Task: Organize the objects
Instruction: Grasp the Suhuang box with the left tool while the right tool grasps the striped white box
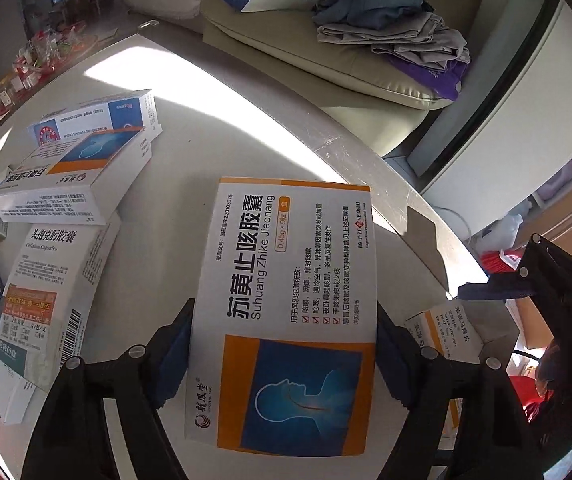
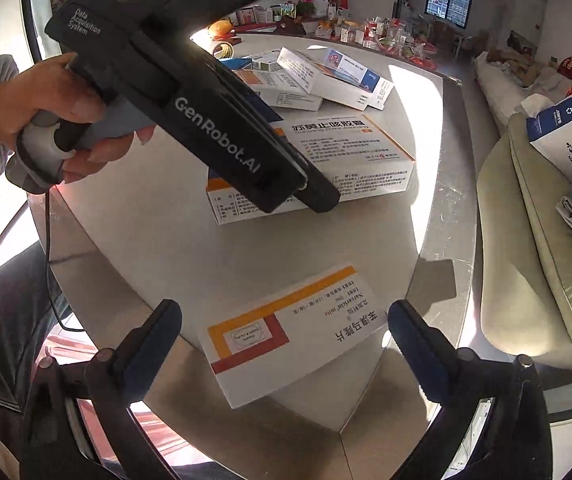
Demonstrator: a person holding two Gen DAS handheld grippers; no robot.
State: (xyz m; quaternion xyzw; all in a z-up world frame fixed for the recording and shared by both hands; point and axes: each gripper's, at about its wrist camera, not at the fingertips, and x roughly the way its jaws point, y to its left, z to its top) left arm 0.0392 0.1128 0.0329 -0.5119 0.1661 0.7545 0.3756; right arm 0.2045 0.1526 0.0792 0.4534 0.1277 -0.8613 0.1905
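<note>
Item: white-and-orange cardboard medicine box with a blue head silhouette (image 1: 289, 312), lying flat mid-desk. You are bracketing it with your left claw (image 1: 284, 354); the blue pads are sitting at its long edges, apparently pinching it. Judged step: gathering loose boxes.

Item: white cardboard box with orange and red stripes (image 2: 286, 332), lying askew at the near edge of the pale round desk (image 2: 174, 256). Your right claw (image 2: 286, 344) is hovering spread around it, not touching.

Next move: lowering, squaring to its narrow width, then closing, probably toward the stacked boxes (image 1: 82, 168).
</note>
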